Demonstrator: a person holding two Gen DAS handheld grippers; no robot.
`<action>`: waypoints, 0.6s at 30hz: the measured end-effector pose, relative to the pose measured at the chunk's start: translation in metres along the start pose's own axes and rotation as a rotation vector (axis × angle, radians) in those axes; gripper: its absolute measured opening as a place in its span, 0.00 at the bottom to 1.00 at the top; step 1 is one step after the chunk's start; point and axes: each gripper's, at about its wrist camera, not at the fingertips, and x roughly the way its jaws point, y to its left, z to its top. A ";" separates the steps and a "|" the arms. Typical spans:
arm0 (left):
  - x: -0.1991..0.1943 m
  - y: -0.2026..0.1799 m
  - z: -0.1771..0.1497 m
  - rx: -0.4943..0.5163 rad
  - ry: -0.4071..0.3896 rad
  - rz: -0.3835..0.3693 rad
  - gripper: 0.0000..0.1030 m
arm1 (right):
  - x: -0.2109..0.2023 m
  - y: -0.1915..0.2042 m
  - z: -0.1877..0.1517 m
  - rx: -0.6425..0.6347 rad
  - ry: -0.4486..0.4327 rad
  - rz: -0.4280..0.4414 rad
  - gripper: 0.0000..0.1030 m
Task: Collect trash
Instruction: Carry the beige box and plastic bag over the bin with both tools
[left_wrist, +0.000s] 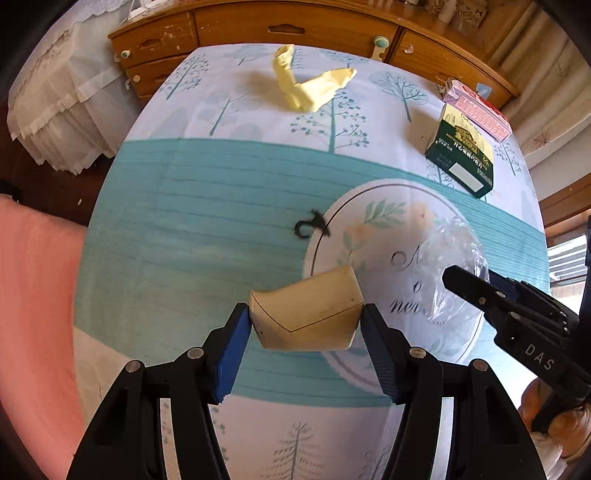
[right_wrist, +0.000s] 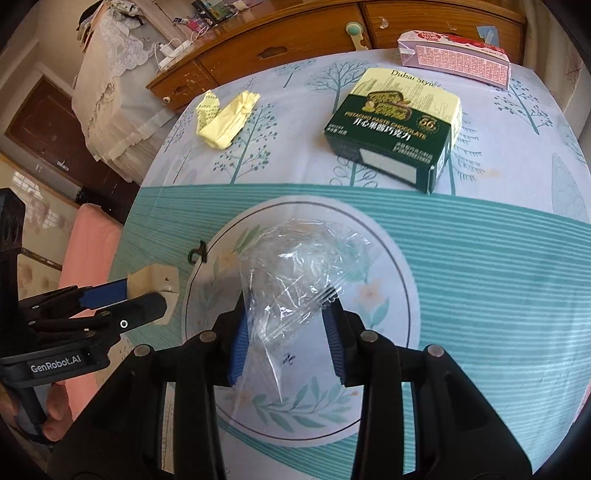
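Left gripper (left_wrist: 306, 325): fingers clamped on a small beige box (left_wrist: 308, 310), lower centre of the left view, held above the tablecloth (left_wrist: 184, 221).

Right gripper (right_wrist: 286, 332): fingers pinching a clear plastic bag (right_wrist: 295, 273), centre of the right view, over the round print.

Trash not yet collected: yellow wrapper (left_wrist: 308, 85), top centre; green chocolate box (right_wrist: 399, 129), upper right; pink carton (right_wrist: 458, 55) behind it, far upper right; small black scrap (left_wrist: 312, 225), mid-frame.

Step, as judged: put the beige box into the bag.

Handling advice: whether the bag's mouth is open cannot be told; film is slack, so hold one edge high, bring the box in narrow end first, release only once well inside.
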 end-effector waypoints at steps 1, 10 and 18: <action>-0.004 0.011 -0.013 -0.016 0.003 -0.006 0.59 | -0.001 0.006 -0.006 -0.007 0.005 0.002 0.32; -0.050 0.093 -0.126 -0.068 -0.054 -0.065 0.59 | -0.029 0.091 -0.078 -0.100 -0.011 0.000 0.32; -0.087 0.149 -0.253 0.004 -0.088 -0.151 0.59 | -0.065 0.170 -0.205 -0.114 -0.021 -0.037 0.32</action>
